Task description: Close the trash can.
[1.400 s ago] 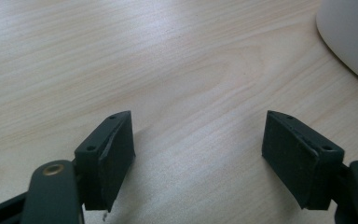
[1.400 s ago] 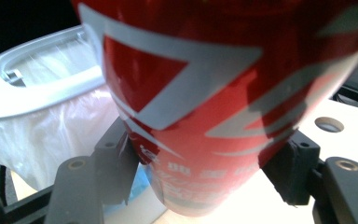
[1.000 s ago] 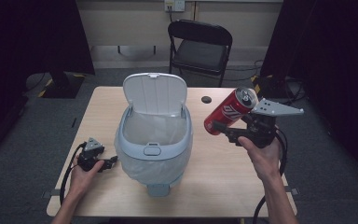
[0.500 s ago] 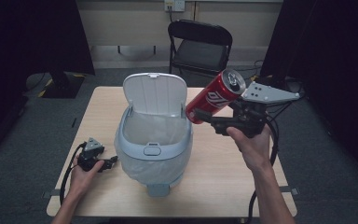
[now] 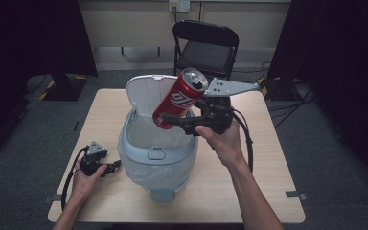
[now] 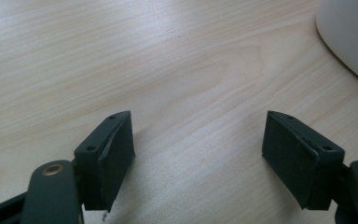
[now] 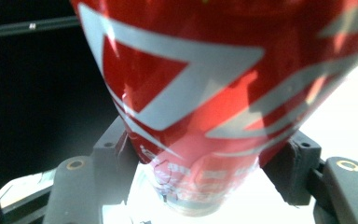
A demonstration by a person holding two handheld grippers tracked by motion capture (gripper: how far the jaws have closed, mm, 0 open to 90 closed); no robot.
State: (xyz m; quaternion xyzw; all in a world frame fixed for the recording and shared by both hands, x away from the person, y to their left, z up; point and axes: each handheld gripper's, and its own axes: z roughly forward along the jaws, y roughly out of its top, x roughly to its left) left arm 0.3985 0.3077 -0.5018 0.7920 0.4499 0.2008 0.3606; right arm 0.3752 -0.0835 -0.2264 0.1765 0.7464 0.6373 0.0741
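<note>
A red can (image 5: 179, 98) hangs tilted above the open mouth of the pale bin (image 5: 156, 154), pinched between the jaws of the right gripper (image 5: 175, 120). The left gripper (image 5: 111, 166), jaws spread and empty, rests on the table (image 5: 249, 191) left of the bin.

Red can (image 5: 179, 98) in right tool (image 5: 172, 117), now leftward over the open bin (image 5: 156, 154).

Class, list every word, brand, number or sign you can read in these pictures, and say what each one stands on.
Nothing can be read for certain.
Red can: white lettering in the high view, too small and tilted to read.
The same can in the right gripper view: grey stripes and fine print, too blurred.
Bin: no label seen.
</note>
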